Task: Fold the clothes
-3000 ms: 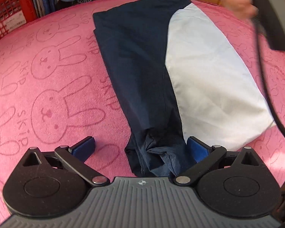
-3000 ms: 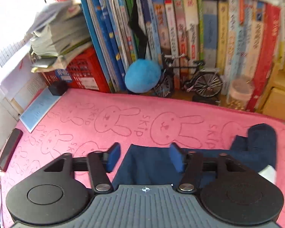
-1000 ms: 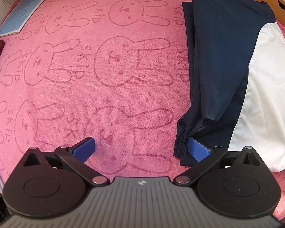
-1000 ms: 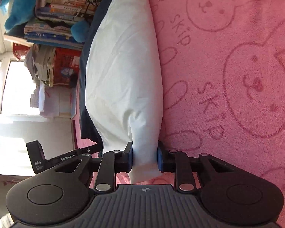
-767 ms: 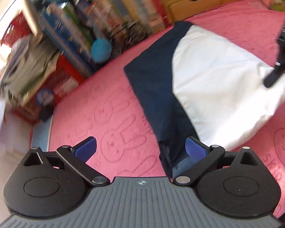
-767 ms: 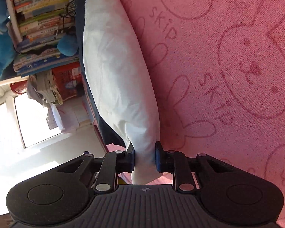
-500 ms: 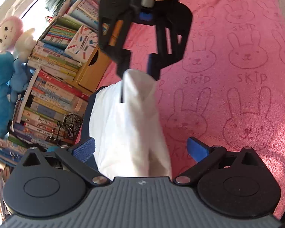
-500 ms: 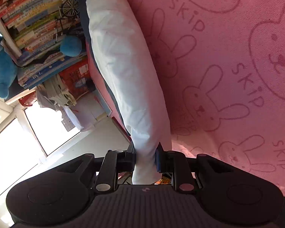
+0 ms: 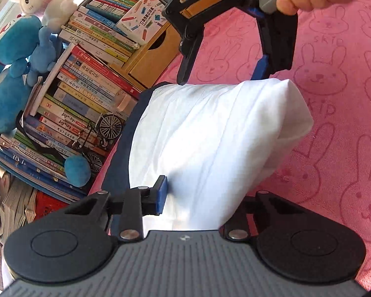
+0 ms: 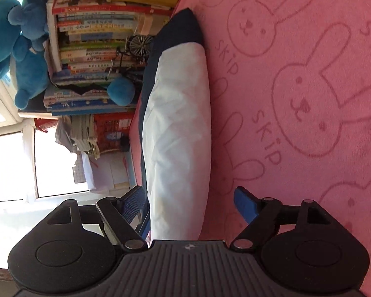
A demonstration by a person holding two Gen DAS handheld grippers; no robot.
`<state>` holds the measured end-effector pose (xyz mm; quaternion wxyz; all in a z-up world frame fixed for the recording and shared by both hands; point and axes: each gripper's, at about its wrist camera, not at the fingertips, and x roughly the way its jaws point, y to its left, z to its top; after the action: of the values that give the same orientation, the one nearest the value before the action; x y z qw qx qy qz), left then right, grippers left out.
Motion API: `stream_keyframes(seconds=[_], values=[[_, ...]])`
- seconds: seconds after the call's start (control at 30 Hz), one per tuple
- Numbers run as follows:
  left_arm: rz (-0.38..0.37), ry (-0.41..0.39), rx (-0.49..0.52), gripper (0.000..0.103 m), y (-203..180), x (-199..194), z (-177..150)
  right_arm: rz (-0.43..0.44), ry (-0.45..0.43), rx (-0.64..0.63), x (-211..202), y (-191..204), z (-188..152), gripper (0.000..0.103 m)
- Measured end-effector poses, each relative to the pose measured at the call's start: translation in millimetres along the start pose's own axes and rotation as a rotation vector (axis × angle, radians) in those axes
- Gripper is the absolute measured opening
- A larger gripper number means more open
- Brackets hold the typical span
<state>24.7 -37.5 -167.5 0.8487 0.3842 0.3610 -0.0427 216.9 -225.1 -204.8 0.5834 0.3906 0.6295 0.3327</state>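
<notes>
A navy and white garment (image 9: 210, 133) lies folded on the pink bunny blanket (image 9: 334, 104). Its white panel faces up, with a navy edge on the shelf side. My left gripper (image 9: 200, 195) has white cloth bunched between its jaws; only its left blue pad (image 9: 162, 194) shows, pressed against the fabric. My right gripper (image 10: 190, 203) is open, its pads spread either side of the white fold (image 10: 178, 133) without touching it. It also shows in the left wrist view (image 9: 222, 74), held just above the garment's far end.
A bookshelf (image 9: 86, 79) with stacked books, a toy bicycle (image 9: 104, 131) and blue plush toys (image 9: 10, 69) runs along the blanket's far side. A wooden drawer unit (image 9: 155, 57) stands beside it. A red crate (image 9: 44, 200) sits lower left.
My right gripper has opened and let go of the white fold. My left gripper has narrowed onto the white cloth. The garment's far end now rests on the blanket.
</notes>
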Motion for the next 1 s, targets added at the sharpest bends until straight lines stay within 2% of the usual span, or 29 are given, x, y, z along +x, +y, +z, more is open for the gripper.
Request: stream_keyframes(seconds=[0.17, 0.27, 0.37, 0.4, 0.43, 0.47, 0.5, 0.6, 0.73, 0.87, 0.97, 1.0], values=[[-0.015, 0.001, -0.071, 0.025, 5.9, -20.0, -3.7, 0.042, -0.02, -0.076, 45.8, 12.2, 50.4, 0.081], [-0.034, 0.003, -0.094, 0.025, 7.7, -20.7, -8.1, 0.07, -0.056, -0.111, 66.6, 22.2, 79.0, 0.094], [-0.047, 0.007, -0.121, 0.025, 7.5, -18.2, -12.1, 0.073, -0.053, -0.148, 82.2, 30.7, 99.1, 0.094], [-0.032, -0.001, -0.132, 0.025, 7.2, -18.4, -12.6, 0.07, -0.051, -0.159, 86.4, 32.9, 103.7, 0.088], [-0.016, -0.009, -0.142, 0.024, 7.0, -18.7, -13.0, 0.067, -0.049, -0.169, 90.7, 35.1, 108.4, 0.075], [-0.001, -0.017, -0.152, 0.021, 6.7, -19.0, -13.4, 0.039, -0.054, -0.167, 94.1, 36.4, 109.4, 0.029], [0.026, -0.028, -0.165, 0.016, 8.4, -20.1, -13.1, 0.004, -0.061, -0.161, 97.2, 37.3, 109.2, 0.025], [0.052, -0.029, -0.219, 0.013, 19.7, -26.8, -12.9, 0.004, -0.082, -0.196, 97.6, 55.7, 99.5, 0.021], [0.112, -0.024, -0.256, 0.01, 41.6, -53.7, -12.8, 0.135, -0.049, -0.246, 94.7, 95.2, 88.7, 0.02], [0.212, -0.057, -0.224, 0.009, 63.8, -96.9, -9.1, 0.224, -0.039, -0.348, 78.0, 142.5, 71.8, 0.019], [0.246, -0.095, -0.186, 0.009, 64.7, -125.2, -2.2, 0.282, -0.062, -0.424, 49.6, 163.3, 60.9, 0.019], [0.24, -0.104, -0.168, 0.009, 59.6, -130.5, -1.7, 0.217, -0.071, -0.442, 44.5, 157.5, 59.2, 0.02]])
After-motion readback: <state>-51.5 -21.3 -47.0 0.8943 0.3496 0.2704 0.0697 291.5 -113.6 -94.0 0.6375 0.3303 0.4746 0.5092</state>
